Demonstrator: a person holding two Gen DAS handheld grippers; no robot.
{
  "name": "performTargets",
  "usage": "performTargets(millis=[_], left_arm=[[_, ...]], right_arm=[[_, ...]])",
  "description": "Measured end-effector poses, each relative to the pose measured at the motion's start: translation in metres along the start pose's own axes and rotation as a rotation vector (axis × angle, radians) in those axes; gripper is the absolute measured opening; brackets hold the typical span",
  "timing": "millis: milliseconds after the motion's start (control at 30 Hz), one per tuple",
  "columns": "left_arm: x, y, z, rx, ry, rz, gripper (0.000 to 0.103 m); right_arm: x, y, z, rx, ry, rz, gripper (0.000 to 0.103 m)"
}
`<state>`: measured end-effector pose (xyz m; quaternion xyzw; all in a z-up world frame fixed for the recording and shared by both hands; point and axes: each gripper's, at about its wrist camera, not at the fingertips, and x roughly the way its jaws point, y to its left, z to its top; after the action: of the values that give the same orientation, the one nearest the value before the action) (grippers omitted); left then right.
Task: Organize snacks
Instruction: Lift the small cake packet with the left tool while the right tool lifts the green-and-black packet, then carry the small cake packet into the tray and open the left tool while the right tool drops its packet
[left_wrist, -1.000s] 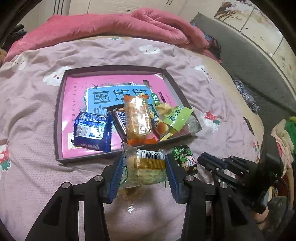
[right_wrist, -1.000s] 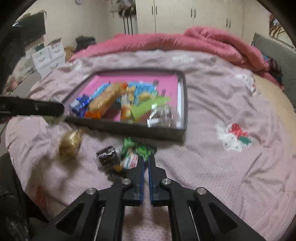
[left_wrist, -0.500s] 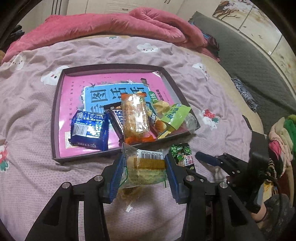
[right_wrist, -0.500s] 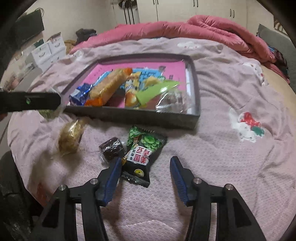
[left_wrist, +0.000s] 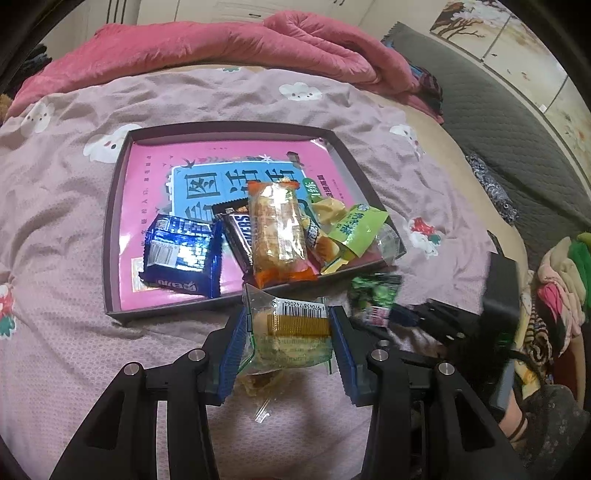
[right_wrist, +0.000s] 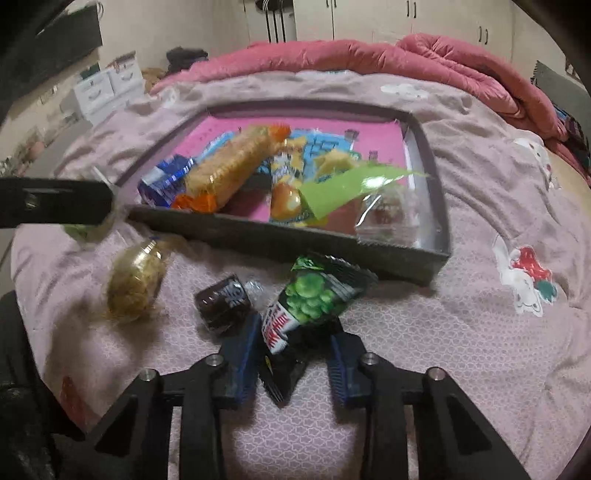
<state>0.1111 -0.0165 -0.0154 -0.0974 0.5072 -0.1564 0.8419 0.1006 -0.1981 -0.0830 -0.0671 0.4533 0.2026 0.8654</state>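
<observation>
While my left gripper (left_wrist: 288, 332) clamps the soft clear pastry packet (left_wrist: 286, 334), my right gripper (right_wrist: 291, 354), jaws just closing, pinches the light, crinkly green pea packet (right_wrist: 314, 295) near its lower end.

Bedspread (left_wrist: 74, 184): mauve cloth, matt, fine quilted weave, printed motifs.
Duvet (left_wrist: 221, 44), at 12 o'clock: pink cloth, soft, puffy, matt.
Tray (left_wrist: 110, 221): dark card-like walls, matt; glossy pink printed floor.
Blue pack (left_wrist: 181, 254), tray's 8 o'clock: metallic foil, shiny, crinkled.
Orange pack (left_wrist: 277, 229), tray centre: clear glossy film, orange ends.
Lime pack (left_wrist: 354, 230), tray's 4 o'clock: glossy plastic film.
Cake pack (left_wrist: 288, 332): clear film, paper barcode label.
Pea pack (right_wrist: 317, 291): dark glossy foil, creased.
Brown sweet (right_wrist: 223, 299), at its 9 o'clock: clear shiny wrap.
Left gripper (left_wrist: 288, 343), right gripper (right_wrist: 295, 350): black matt plastic, ribbed blue pads, bright metal screws.
</observation>
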Motion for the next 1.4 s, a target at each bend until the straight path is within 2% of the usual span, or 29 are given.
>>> performTargets(millis=[67, 267, 367, 633, 833, 1400], left_arm=[[-0.002, 0.002, 0.001, -0.005, -0.007, -0.002, 0.046], [-0.008, 0.007, 0.006, -0.017, -0.027, 0.003, 0.046], [-0.010, 0.012, 0.009, -0.030, -0.036, 0.016, 0.046], [-0.012, 0.026, 0.019, -0.046, -0.071, 0.075, 0.046], [-0.003, 0.038, 0.028, -0.065, -0.068, 0.101, 0.046], [0.035, 0.029, 0.041, -0.041, -0.037, 0.129, 0.047]], right_arm=[[-0.014, -0.006, -0.002, 0.029, -0.030, 0.012, 0.026], [-0.049, -0.009, 0.009, 0.050, -0.165, 0.050, 0.026], [-0.056, -0.006, 0.022, 0.036, -0.201, 0.066, 0.026], [-0.040, -0.003, 0.053, 0.033, -0.203, 0.062, 0.026], [-0.026, -0.003, 0.067, 0.047, -0.191, 0.067, 0.026], [0.006, -0.003, 0.083, 0.050, -0.151, 0.084, 0.026]])
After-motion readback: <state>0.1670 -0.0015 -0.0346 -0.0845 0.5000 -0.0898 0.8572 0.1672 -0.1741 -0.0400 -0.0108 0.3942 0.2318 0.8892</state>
